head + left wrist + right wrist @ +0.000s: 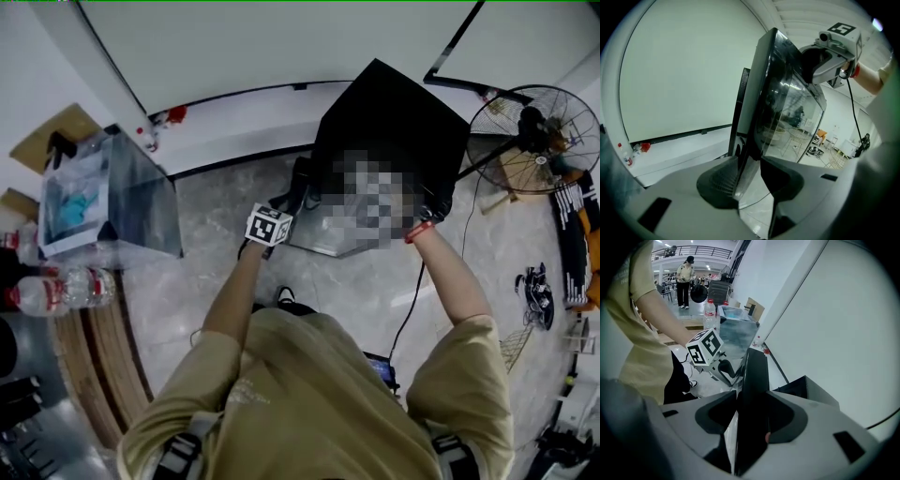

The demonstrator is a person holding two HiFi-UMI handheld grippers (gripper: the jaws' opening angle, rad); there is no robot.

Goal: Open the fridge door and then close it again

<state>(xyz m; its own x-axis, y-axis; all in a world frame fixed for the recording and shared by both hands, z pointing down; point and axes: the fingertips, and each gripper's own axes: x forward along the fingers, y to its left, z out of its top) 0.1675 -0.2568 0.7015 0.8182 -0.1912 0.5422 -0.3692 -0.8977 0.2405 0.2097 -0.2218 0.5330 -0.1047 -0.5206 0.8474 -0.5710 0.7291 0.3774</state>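
Observation:
A small black fridge (394,112) stands on the floor below me, its glossy glass door (314,234) swung out from the body. My left gripper (286,202) sits on the door's left edge and my right gripper (433,208) on its right edge. In the left gripper view the door (787,117) runs edge-on between the jaws of the left gripper (750,183), pads against it. In the right gripper view the dark door edge (754,380) fills the gap of the right gripper (751,423). Each gripper shows in the other's view: the right gripper (829,51), the left gripper (717,362).
A clear plastic box (108,202) stands at the left, with water bottles (56,291) and wooden boards beside it. A floor fan (534,141) is at the right. A black cable (412,309) crosses the floor. White wall panels rise behind the fridge. A person (684,282) stands far off.

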